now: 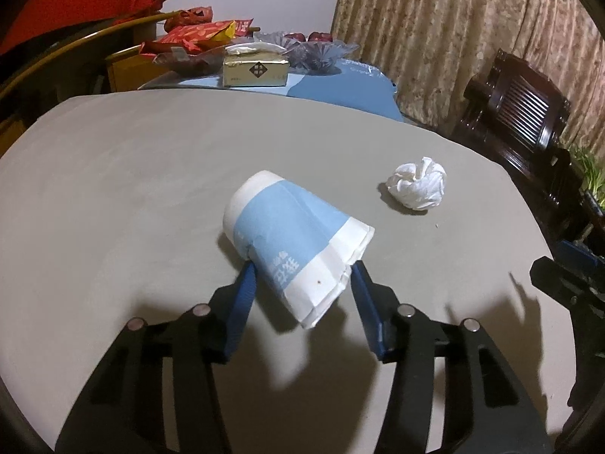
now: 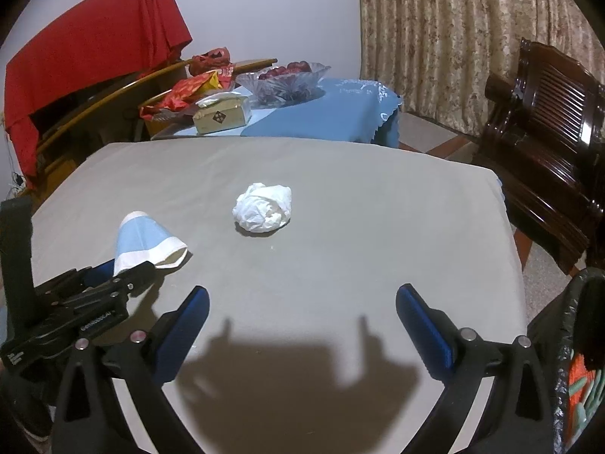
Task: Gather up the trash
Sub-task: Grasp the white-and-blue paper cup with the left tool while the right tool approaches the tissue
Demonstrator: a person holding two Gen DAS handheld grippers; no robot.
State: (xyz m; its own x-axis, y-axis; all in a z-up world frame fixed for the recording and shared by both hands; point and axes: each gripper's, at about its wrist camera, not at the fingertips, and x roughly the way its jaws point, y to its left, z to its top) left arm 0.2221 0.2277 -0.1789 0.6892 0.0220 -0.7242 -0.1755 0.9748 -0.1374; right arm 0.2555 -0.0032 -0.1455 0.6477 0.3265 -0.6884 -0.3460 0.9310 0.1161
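Crushed paper cup (image 1: 298,249), blue and white, sits at the near left of the grey table (image 1: 113,174) with the left gripper (image 1: 300,276) pinching its flattened rim, apparently to lift it away as trash. Crumpled tissue (image 2: 263,208) waits mid-table, ahead of the right gripper (image 2: 302,302), whose fingers are spread wide and empty.

In the right wrist view the left gripper (image 2: 124,272) covers the near rim of the paper cup (image 2: 145,240), so its fingertips stay hidden. The print on the cup is too small to read. At the lower right edge a black-lined bin (image 2: 574,359) is cut off, its contents unclear. In the left wrist view the right gripper (image 1: 567,283) shows only partly at the frame's edge.
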